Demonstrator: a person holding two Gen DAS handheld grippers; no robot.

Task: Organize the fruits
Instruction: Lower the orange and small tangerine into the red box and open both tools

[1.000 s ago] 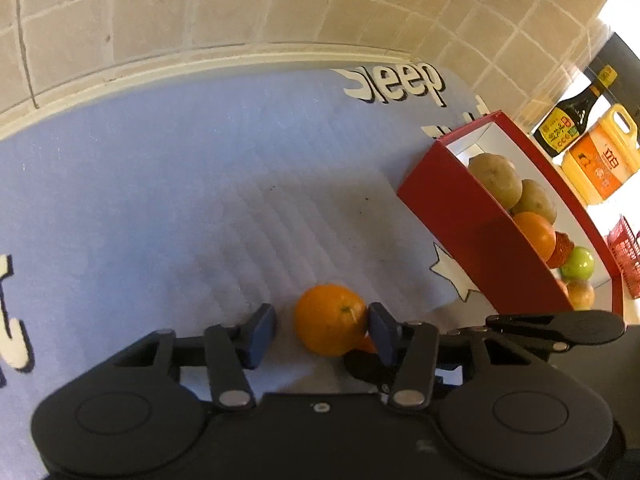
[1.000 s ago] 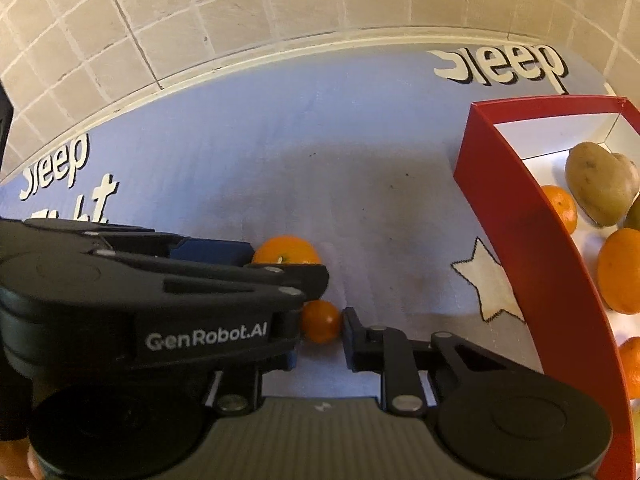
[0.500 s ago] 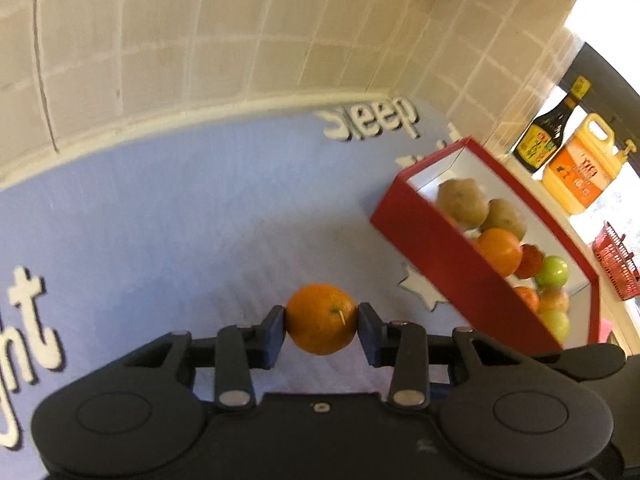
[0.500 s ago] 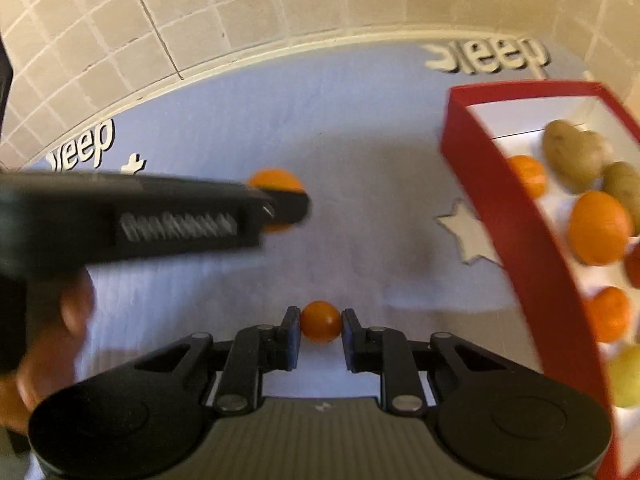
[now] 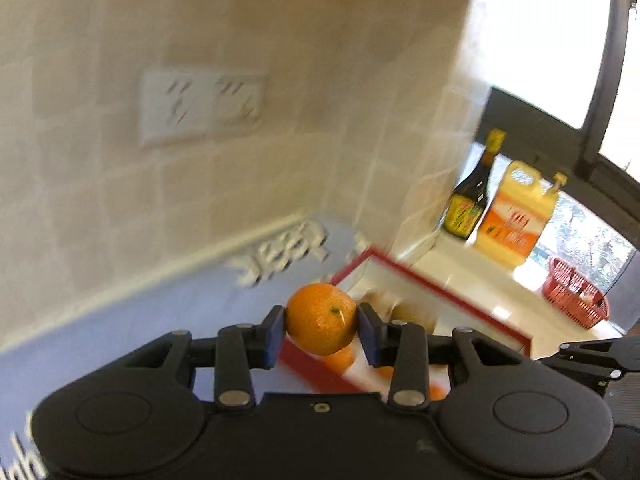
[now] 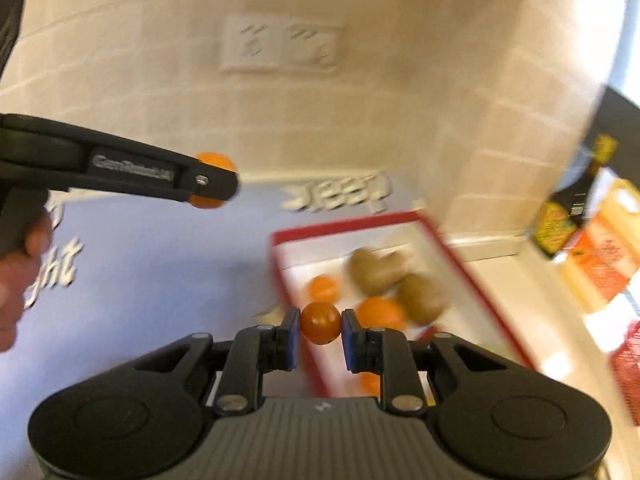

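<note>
Left gripper (image 5: 322,322): clamped on a large orange (image 5: 321,319), blue pads pressed to both sides, stem end toward the camera, fruit lifted clear of the blue mat (image 5: 120,336). Behind and just right of those fingertips, red box (image 5: 448,294) with a white inside, its fruit blurred. Farther right past the box, dark sauce bottle (image 5: 470,200), yellow oil jug (image 5: 516,216) and red basket (image 5: 576,292) on the pale counter. From the right wrist view, far left of the tool: a hand (image 6: 18,264) on the left gripper's handle, orange (image 6: 210,184) showing above and below its black fingers. Right gripper (image 6: 320,330): shut tight on a small, darker orange fruit (image 6: 320,323), held off the mat (image 6: 160,280), at the near left edge of the red box (image 6: 460,248). Ahead and right of the tips, inside the box: potatoes (image 6: 376,266) and oranges (image 6: 378,312), smeared by motion. Wall socket (image 6: 282,44) on the tiles above.
</note>
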